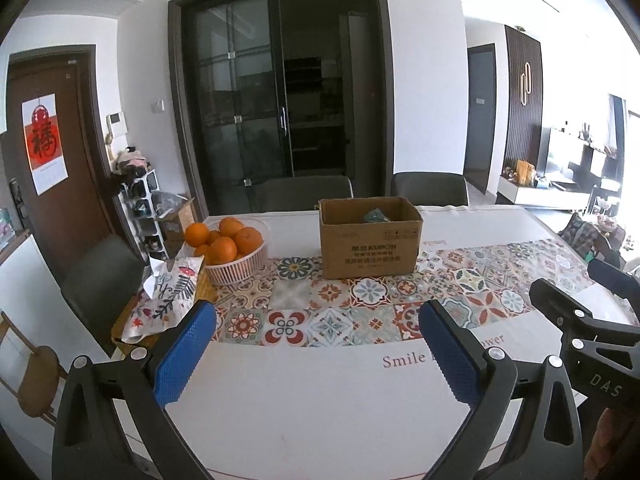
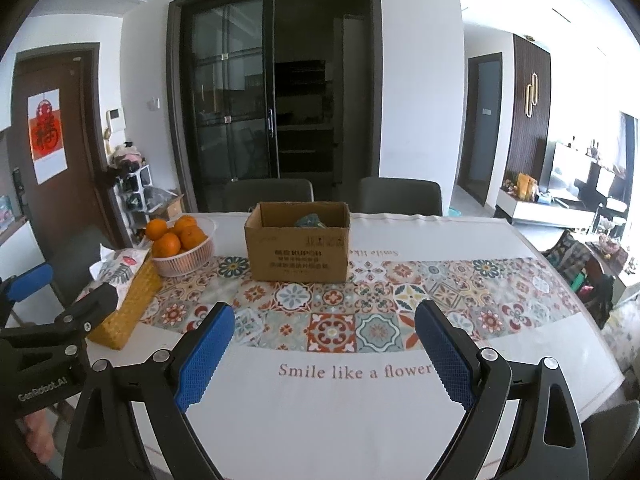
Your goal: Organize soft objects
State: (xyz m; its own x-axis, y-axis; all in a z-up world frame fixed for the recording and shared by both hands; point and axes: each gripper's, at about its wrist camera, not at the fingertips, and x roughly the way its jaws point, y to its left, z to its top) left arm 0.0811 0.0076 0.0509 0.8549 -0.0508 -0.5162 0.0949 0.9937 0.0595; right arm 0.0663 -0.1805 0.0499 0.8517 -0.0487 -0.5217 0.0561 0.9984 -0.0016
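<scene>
Where tiled cloth (image 2: 360, 308) covers the table (image 2: 360, 420), a cardboard box (image 2: 298, 254) stands; chairs (image 2: 400, 196) behind.

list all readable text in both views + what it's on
"Smile like a flower": white tablecloth with patterned tile band.
"KUPOH": brown cardboard box; the lines below it are too blurred to read.
"GenRobot.AI": black body of the left gripper.
"DAS": black body of the right gripper.
"福": red poster on the brown door; its lower print is too small.
</scene>
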